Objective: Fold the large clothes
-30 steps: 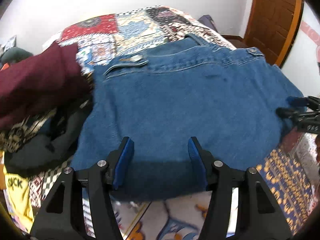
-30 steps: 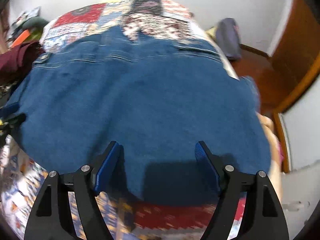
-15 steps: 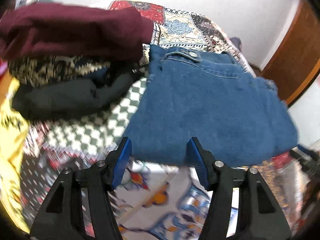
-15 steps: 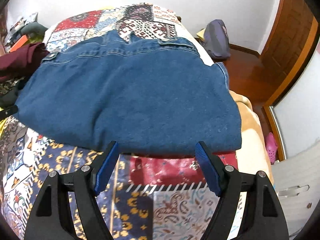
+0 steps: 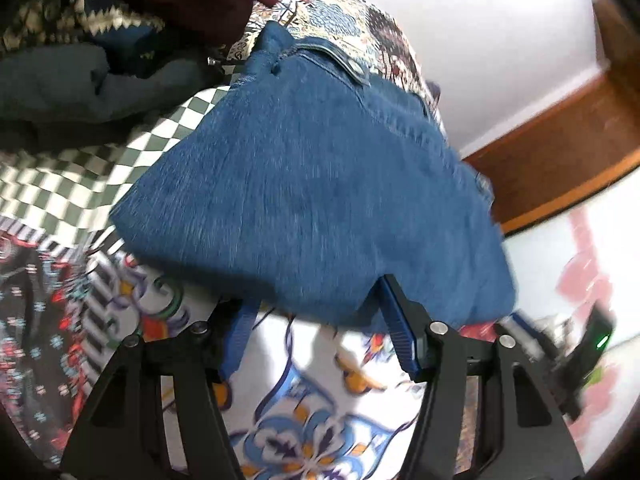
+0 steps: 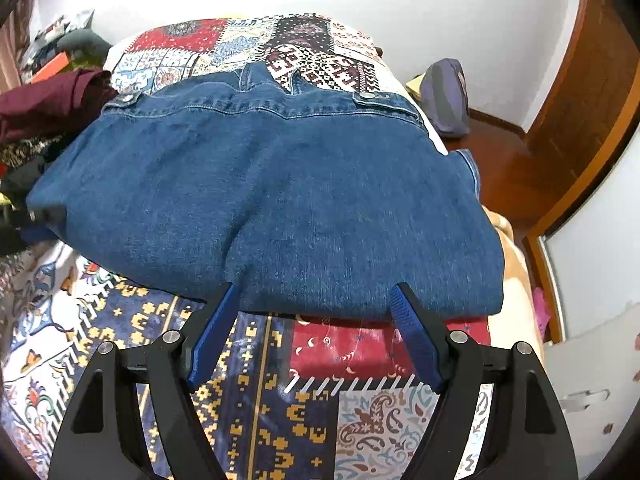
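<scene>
Both the left gripper (image 5: 316,316) and the right gripper (image 6: 314,320) have their fingers spread and empty at the near hem of the folded blue denim jacket (image 6: 272,200), which lies on the patchwork-quilted bed (image 6: 256,400). Judged: a fold is laid; next, pinch this hem for another fold.

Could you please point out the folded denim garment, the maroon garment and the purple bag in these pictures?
Denim garment (image 6: 280,192), right wrist view, on the middle of its top layer.
Maroon garment (image 6: 52,100), right wrist view, on its bunched top fold.
Purple bag (image 6: 448,100), right wrist view, on its side.
</scene>
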A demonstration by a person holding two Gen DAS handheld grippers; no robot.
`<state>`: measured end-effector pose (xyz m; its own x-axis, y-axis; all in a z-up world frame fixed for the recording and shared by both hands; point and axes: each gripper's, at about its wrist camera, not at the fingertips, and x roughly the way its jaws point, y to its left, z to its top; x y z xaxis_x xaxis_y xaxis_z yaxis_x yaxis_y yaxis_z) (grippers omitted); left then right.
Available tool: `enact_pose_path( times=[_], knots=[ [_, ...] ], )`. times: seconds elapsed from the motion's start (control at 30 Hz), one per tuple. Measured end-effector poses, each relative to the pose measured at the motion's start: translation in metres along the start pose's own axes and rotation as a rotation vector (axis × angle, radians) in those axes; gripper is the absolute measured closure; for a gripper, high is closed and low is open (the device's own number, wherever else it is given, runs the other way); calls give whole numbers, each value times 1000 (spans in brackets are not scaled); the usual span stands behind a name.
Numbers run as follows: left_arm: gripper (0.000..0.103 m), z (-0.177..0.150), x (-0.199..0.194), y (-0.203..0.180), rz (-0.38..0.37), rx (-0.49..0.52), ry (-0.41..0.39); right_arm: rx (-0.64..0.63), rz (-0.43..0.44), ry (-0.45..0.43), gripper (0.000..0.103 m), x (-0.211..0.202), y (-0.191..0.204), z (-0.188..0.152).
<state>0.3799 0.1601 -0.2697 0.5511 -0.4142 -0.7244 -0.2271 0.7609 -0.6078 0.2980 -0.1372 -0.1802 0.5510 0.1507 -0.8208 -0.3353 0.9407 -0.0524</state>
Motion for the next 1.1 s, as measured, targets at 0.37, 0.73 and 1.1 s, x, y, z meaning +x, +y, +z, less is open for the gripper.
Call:
enact_pose_path(
  times=[0.37,0.73,1.1],
  knots=[
    [41,32,23,7,-74,-158,-51,13,8,31,28,11,9,2],
    [73,53,13,-39,206,56,-192,22,-5,15,28,-12,7,9],
    [78,44,-85,-152,129,440,-329,24,120,-73,28,-29,47,72]
  ],
)
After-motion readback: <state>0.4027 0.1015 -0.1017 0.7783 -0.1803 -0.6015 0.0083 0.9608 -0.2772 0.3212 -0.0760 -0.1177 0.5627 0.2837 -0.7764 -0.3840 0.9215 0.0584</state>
